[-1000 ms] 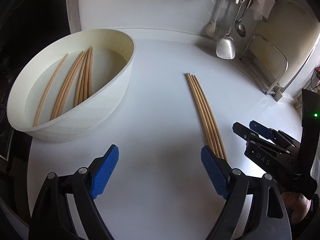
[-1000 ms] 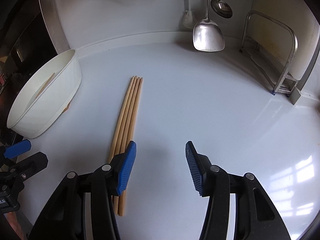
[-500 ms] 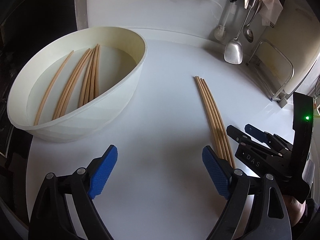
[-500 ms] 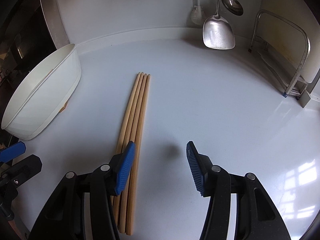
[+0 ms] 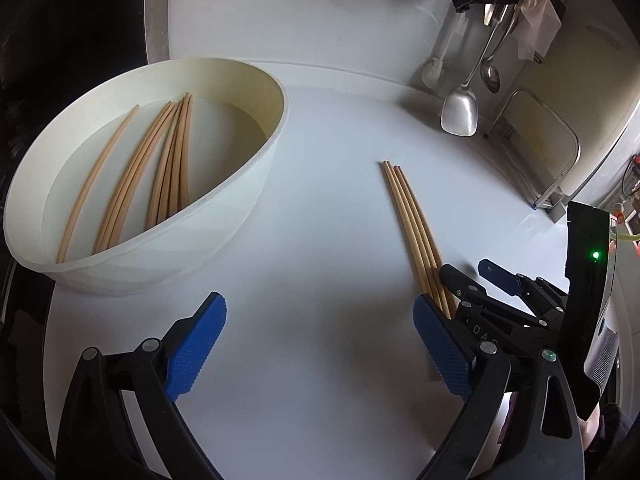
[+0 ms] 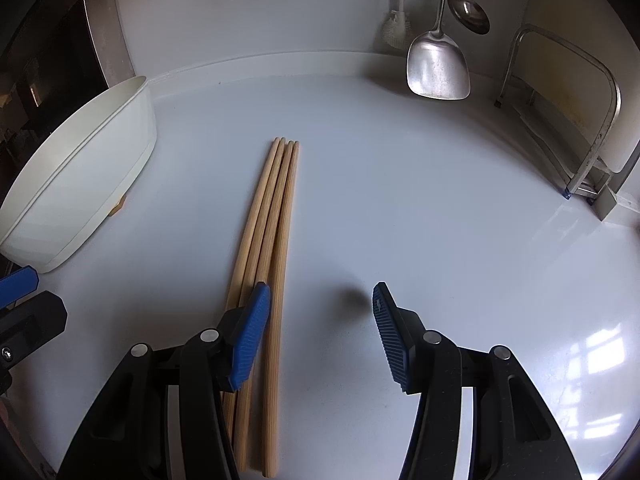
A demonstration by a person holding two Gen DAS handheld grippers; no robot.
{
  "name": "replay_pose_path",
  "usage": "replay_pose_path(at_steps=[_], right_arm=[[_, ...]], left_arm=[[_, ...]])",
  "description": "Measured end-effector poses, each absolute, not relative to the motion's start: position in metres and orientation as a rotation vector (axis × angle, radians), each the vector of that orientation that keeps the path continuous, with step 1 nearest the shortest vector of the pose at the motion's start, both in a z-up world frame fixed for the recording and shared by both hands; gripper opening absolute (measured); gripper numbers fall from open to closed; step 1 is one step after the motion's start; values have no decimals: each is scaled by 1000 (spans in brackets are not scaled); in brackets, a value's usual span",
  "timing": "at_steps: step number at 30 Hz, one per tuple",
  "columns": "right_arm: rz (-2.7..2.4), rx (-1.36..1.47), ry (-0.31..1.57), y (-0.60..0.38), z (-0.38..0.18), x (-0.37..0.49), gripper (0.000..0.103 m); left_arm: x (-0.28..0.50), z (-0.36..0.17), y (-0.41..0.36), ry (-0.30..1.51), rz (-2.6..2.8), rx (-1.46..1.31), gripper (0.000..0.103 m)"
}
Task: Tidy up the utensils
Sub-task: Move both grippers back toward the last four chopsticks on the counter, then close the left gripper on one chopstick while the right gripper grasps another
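Note:
Several wooden chopsticks [image 5: 412,224] lie side by side in a neat row on the white counter, also in the right wrist view [image 6: 270,236]. A white oval basin [image 5: 224,216] at the left holds several more chopsticks [image 5: 160,176]; it shows in the right wrist view [image 6: 80,184] too. My left gripper [image 5: 320,340] is open and empty, low over the counter between basin and row. My right gripper [image 6: 320,332] is open and empty, its left finger over the near ends of the row. It appears in the left wrist view [image 5: 480,280].
A metal spatula [image 6: 438,64], a ladle [image 6: 468,12] and a white brush [image 6: 394,32] hang at the back wall. A metal rack [image 6: 580,120] stands at the right. The counter's dark edge runs along the left behind the basin.
Both grippers have drawn back toward the near edge and shifted. The chopstick row now lies further under my right gripper's left finger. Nothing was picked up.

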State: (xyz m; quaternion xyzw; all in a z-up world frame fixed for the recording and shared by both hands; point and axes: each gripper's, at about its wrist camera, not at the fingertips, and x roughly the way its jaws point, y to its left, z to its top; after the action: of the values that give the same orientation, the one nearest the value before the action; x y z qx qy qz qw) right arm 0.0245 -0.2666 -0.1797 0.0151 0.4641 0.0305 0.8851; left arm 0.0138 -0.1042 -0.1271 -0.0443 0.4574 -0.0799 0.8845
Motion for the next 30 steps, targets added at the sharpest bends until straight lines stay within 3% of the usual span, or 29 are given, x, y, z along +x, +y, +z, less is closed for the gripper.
replay_pose_path(at_steps=[9, 11, 17, 28, 30], right_arm=[[72, 4, 965, -267, -182, 26, 50], [88, -3, 962, -266, -182, 26, 40], [112, -16, 959, -273, -182, 26, 29], [122, 4, 955, -320, -180, 27, 29], [132, 13, 937, -325, -177, 24, 33]], left_arm=[[17, -126, -108, 953, -167, -84, 93], [18, -127, -110, 956, -155, -76, 93], [27, -131, -124, 968, -126, -70, 93], [48, -153, -164, 1022, -119, -30, 93], [52, -156, -167, 1026, -108, -23, 93]])
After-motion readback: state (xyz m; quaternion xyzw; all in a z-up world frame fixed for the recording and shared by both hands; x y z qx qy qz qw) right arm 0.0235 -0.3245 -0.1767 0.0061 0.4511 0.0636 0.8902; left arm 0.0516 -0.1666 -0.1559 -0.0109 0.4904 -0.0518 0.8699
